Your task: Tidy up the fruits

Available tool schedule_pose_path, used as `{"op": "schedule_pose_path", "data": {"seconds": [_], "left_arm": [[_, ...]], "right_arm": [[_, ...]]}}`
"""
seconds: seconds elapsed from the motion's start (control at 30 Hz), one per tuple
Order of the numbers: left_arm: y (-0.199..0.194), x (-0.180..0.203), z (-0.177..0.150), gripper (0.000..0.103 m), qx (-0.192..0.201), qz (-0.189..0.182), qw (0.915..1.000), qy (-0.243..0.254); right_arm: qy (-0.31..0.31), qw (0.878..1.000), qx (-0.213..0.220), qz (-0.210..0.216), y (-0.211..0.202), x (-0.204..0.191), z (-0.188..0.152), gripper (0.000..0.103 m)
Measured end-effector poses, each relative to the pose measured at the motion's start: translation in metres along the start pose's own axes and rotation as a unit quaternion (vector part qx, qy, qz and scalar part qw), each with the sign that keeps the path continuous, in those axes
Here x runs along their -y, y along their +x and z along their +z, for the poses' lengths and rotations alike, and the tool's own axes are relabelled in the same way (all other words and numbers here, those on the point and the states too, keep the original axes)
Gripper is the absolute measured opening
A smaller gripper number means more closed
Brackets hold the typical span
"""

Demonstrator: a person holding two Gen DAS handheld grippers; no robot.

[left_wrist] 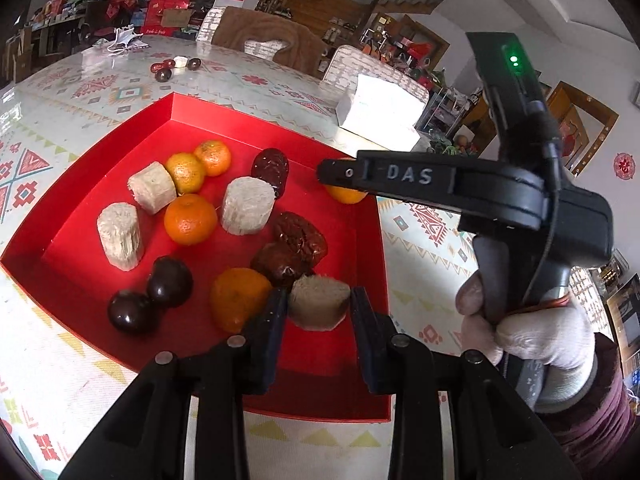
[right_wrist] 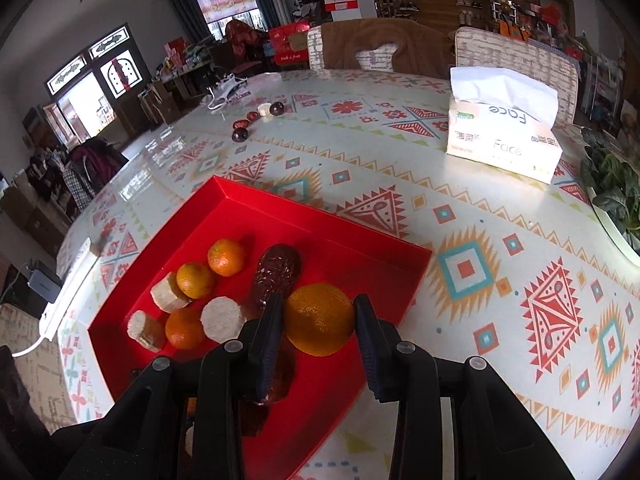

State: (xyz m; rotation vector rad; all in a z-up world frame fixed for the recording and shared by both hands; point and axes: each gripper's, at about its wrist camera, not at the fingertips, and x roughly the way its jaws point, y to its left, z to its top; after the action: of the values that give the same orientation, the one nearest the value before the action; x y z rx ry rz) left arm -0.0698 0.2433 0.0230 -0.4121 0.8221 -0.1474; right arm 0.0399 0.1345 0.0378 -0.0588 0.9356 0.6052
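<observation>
A red tray [left_wrist: 120, 140] [right_wrist: 360, 240] on the patterned table holds several oranges, pale sugarcane pieces, wrinkled red dates and dark round fruits. My left gripper [left_wrist: 319, 300] is shut on a pale sugarcane piece [left_wrist: 318, 302] just above the tray's near side. My right gripper [right_wrist: 318, 320] is shut on an orange [right_wrist: 320, 318] over the tray's right part. In the left wrist view the right gripper's finger [left_wrist: 340, 174] hides most of that orange [left_wrist: 346, 194].
More dates, a dark fruit and a pale piece [right_wrist: 262, 114] lie far across the table. A tissue box [right_wrist: 504, 136] stands at the back right, a potted plant [right_wrist: 612, 188] at the right edge. Chairs [right_wrist: 384, 46] line the far side.
</observation>
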Motion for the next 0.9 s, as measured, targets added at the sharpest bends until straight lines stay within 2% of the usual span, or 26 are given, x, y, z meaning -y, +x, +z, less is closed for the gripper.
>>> {"op": "schedule_pose_path", "data": {"seconds": [0.13, 0.33, 0.63, 0.73, 0.9], "left_arm": [[-0.002, 0.001, 0.0, 0.041, 0.002, -0.005, 1.0, -0.001], [-0.011, 0.007, -0.001, 0.06, 0.012, 0.004, 0.9999, 0.006], [-0.027, 0.015, -0.003, 0.065, 0.019, 0.017, 0.9997, 0.005], [-0.036, 0.024, -0.006, 0.066, 0.025, 0.018, 0.9994, 0.013], [-0.051, 0.043, -0.011, 0.071, 0.042, 0.028, 0.9982, 0.032]], "right_arm": [[-0.007, 1.0, -0.003, -0.007, 0.004, -0.003, -0.001, 0.04], [0.001, 1.0, 0.002, -0.001, 0.001, -0.004, -0.004, 0.04], [0.018, 0.999, 0.024, 0.012, -0.029, 0.003, -0.01, 0.042], [0.02, 0.999, 0.032, 0.013, -0.044, 0.005, -0.018, 0.046], [0.034, 0.998, 0.043, 0.018, -0.07, 0.014, -0.039, 0.047]]}}
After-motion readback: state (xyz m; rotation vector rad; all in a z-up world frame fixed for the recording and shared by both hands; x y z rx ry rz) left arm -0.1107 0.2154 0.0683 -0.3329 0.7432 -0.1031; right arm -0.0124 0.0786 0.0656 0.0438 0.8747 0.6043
